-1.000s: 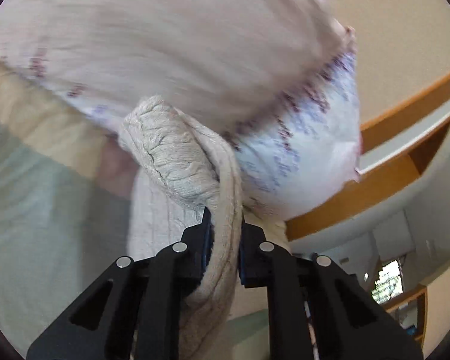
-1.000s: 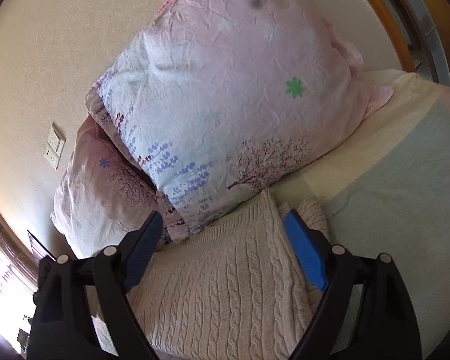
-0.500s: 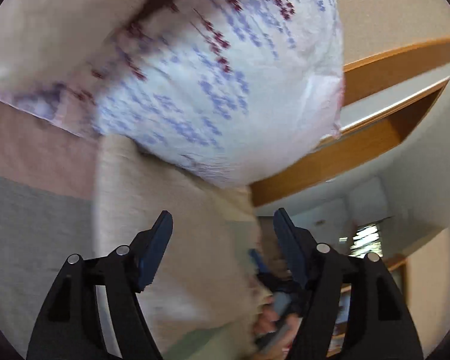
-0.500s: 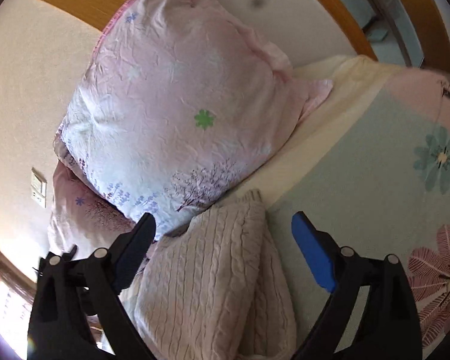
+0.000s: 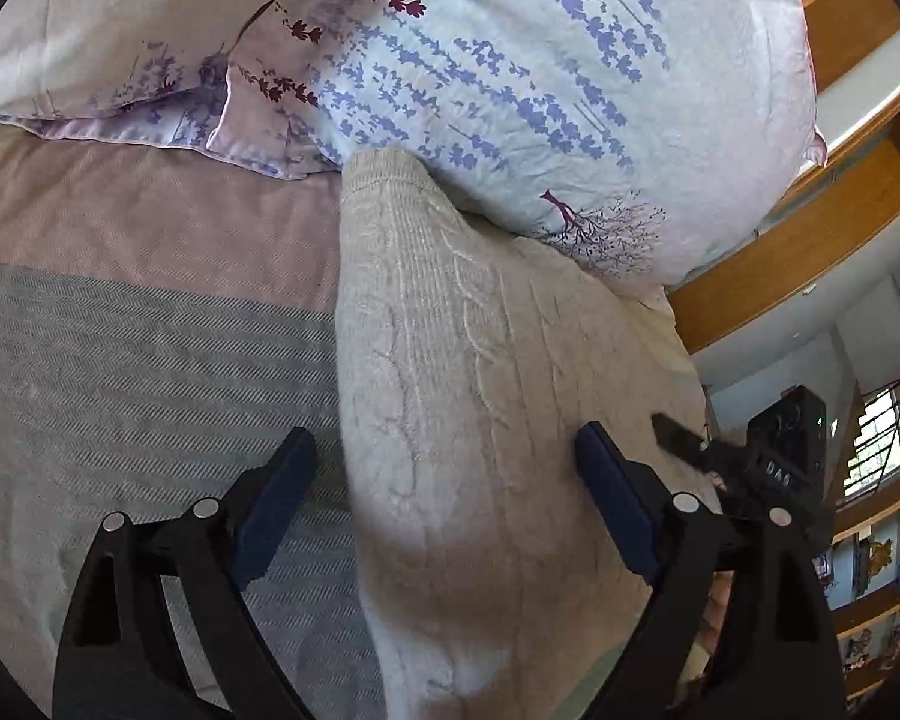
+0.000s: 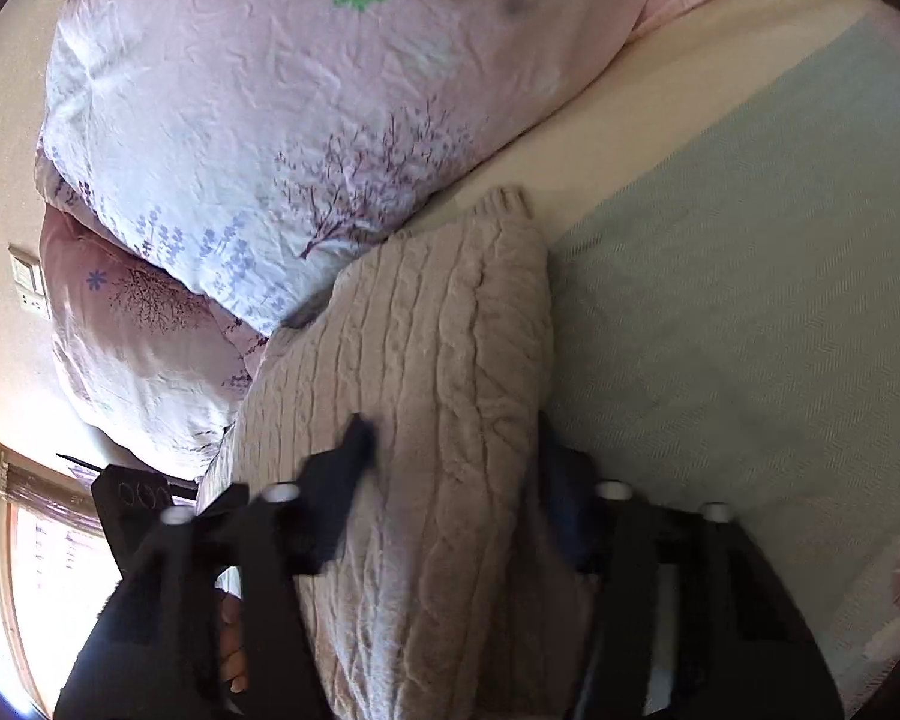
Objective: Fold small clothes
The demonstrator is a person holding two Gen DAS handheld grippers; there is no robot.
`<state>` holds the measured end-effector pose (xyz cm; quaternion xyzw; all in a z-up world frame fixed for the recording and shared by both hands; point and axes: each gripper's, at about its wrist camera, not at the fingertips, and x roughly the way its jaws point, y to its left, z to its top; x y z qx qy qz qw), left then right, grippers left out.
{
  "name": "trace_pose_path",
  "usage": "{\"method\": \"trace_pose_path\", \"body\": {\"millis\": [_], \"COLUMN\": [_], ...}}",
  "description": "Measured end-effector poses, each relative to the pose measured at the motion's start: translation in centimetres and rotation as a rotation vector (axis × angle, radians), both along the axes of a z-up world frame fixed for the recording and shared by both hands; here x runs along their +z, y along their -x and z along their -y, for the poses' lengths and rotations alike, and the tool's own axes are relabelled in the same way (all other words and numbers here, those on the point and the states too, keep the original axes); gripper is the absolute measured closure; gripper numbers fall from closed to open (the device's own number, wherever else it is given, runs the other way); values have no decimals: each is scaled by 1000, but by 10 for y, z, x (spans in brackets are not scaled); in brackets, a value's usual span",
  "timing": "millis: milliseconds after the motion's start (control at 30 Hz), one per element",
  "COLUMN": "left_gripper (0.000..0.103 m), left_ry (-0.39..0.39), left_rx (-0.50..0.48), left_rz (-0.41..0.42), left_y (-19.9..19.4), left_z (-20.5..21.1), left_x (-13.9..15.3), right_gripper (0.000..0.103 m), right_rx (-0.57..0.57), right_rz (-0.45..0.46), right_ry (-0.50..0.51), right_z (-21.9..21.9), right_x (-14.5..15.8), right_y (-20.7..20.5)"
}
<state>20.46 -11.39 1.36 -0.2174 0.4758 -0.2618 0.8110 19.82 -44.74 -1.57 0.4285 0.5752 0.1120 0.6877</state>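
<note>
Sweater [image 5: 480, 396], beige cable-knit, folded into a thick oblong bundle and lying on the bed, its far end tucked against the lower edge of the floral pillow [image 5: 510, 78]. Raised rope-like ribs run lengthwise along the knit; the far corner is rounded and the near end bulges softly.

Left claw [image 5: 444, 516]: jaws spread wide, blue-padded fingers [image 5: 270, 504] standing on either side of the bundle's near end, nothing held. The left pad sits over the bedspread just beside the knit; the right pad lies over the knit itself.

Right claw [image 6: 450, 480]: black fingers straddle the sweater [image 6: 426, 372] across its width, partly open; the picture is motion-blurred and contact with the knit cannot be judged. The right finger lies at the bundle's folded edge, the left one over its ribbed top.

Pillow [image 6: 282, 96]: crinkled pale pink-and-white cotton printed with lavender sprigs, bare trees and one green clover, plump and leaning over a second, similar pillow [image 6: 132, 330] behind it.

Bedspread [image 5: 138, 372]: woven herringbone cloth in broad bands, grey near, dusty pink beyond; on the sweater's other side, pale green [image 6: 750, 276] with a cream band toward the pillows.

Wooden headboard [image 5: 810, 252]: orange-brown and smooth, at far right.
</note>
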Motion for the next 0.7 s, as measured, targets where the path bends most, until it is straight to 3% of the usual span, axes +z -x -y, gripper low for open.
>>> {"method": "trace_pose_path", "body": {"millis": [67, 100, 133, 200, 267, 333, 367, 400, 467, 500, 533, 567, 600, 633, 700], "left_gripper": [38, 55, 60, 64, 64, 63, 58, 52, 51, 51, 49, 38, 27, 26, 21], "left_ry": [54, 65, 92, 137, 82, 15, -49, -118, -260, -302, -316, -341, -388, -427, -436], "left_rx": [-10, -16, -36, -72, -52, -18, 14, 45, 125, 151, 168, 178, 192, 202, 186], "left_rz": [-39, -36, -31, -22, 65, 140, 161, 170, 153, 141, 158, 186, 204, 227, 262], "left_y": [-6, -6, -3, 5, 23, 36, 38, 36, 28, 30, 37, 48, 60, 73, 94], "left_z": [4, 0, -10, -32, -58, -83, -95, -103, -115, -124, -132, -136, -140, -141, -150], "left_x": [-4, -3, 0, 12, 35, 50, 54, 53, 44, 42, 44, 47, 49, 52, 55], "right_gripper": [73, 76, 78, 79, 80, 80, 79, 79, 79, 73, 64, 60, 52, 45, 37], "right_rx": [-15, -19, -12, 47, 126, 193, 206, 209, 195, 173, 137, 84, 56, 53, 103], "right_rz": [41, 71, 115, 173, 209, 226, 216, 186, 88, 98, 136, 178, 210, 261, 297], "right_ry": [-4, -27, -69, -84, -80, -71, -52, 2, 223, 316, 341, 364, 337, 213, 2], "right_z": [-4, -5, -8, -28, -58, -93, -108, -124, -141, -141, -137, -128, -121, -114, -117], "right_x": [7, 14, 25, 48, 61, 62, 56, 45, 31, 37, 48, 64, 77, 90, 100], "right_y": [3, 4, 4, -1, -9, -19, -24, -30, -36, -32, -26, -16, -7, 3, 16]}}
